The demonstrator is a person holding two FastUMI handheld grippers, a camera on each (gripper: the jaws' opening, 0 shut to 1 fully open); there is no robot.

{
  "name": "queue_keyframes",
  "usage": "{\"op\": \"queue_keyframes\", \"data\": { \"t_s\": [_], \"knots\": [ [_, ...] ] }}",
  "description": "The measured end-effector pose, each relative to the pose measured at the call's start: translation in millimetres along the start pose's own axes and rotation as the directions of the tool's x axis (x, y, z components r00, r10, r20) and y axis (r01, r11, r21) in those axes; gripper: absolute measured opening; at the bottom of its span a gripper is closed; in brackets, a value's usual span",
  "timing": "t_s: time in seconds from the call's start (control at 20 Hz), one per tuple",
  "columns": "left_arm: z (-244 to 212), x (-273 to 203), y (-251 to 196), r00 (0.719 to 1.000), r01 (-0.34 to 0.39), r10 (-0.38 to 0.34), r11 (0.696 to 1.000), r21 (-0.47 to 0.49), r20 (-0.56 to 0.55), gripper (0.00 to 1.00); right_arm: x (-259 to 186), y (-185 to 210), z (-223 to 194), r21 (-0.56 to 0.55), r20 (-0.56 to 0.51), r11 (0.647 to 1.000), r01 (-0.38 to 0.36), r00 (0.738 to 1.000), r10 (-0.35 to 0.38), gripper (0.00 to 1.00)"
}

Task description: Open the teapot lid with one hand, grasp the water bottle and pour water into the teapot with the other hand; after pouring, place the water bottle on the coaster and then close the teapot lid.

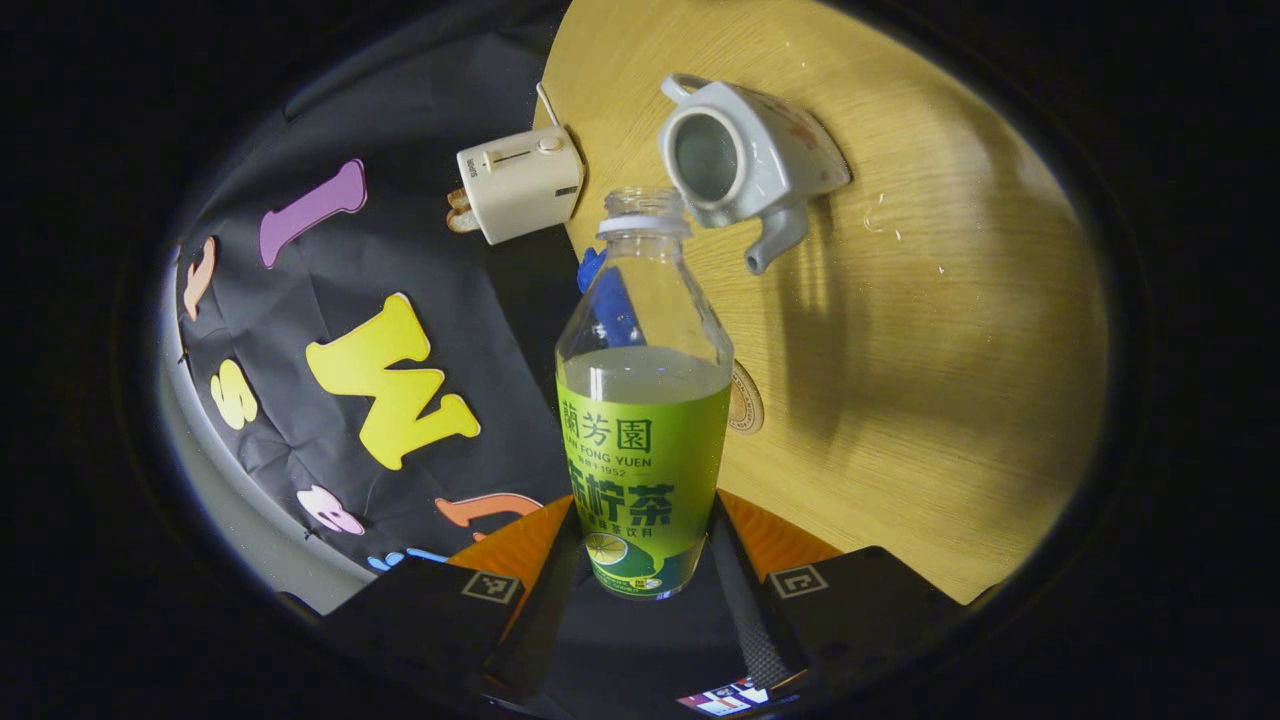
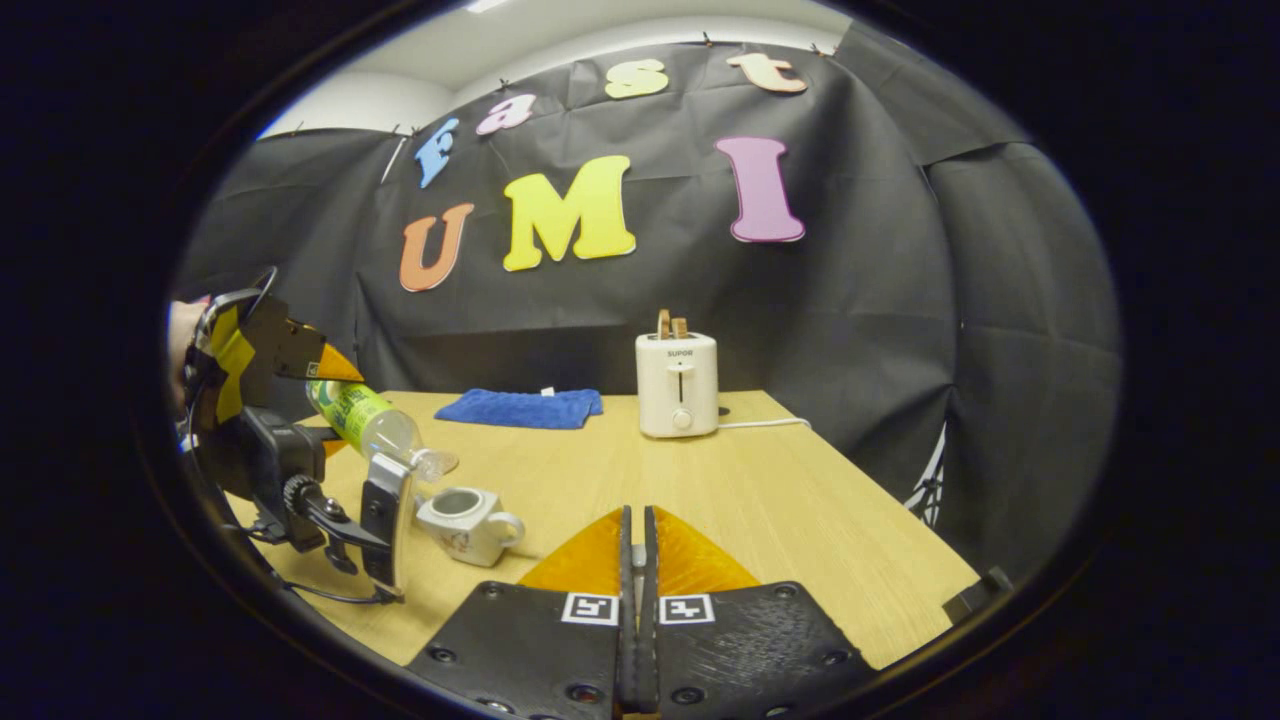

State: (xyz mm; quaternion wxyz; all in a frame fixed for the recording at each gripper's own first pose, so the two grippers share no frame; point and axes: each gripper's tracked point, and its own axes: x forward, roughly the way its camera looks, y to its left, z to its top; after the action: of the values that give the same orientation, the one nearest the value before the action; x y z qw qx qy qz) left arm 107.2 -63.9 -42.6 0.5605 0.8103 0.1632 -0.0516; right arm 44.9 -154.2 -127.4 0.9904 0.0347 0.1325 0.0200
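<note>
Green-labelled and uncapped, the water bottle sits clamped between both fingers of the left gripper, tilted with its mouth just above the open teapot on the wooden table. The right gripper has its fingers pressed together; whether the lid is pinched between them cannot be told. Pouring looks to be the step in hand; next, the neck likely needs tipping further over the opening. Count: one bottle, one teapot, one coaster, one toaster, one blue cloth.
</note>
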Motion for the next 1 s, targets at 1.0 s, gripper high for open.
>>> {"op": "queue_keyframes", "data": {
  "t_s": [1.0],
  "knots": [
    [9.9,-10.7,23.4,0.996,-0.085,0.089,0.980,0.178,-0.015,0.75,-5.5,0.9,-1.1,-0.005,-0.001,1.000,-0.001,1.000,0.001,0.00]
  ]
}}
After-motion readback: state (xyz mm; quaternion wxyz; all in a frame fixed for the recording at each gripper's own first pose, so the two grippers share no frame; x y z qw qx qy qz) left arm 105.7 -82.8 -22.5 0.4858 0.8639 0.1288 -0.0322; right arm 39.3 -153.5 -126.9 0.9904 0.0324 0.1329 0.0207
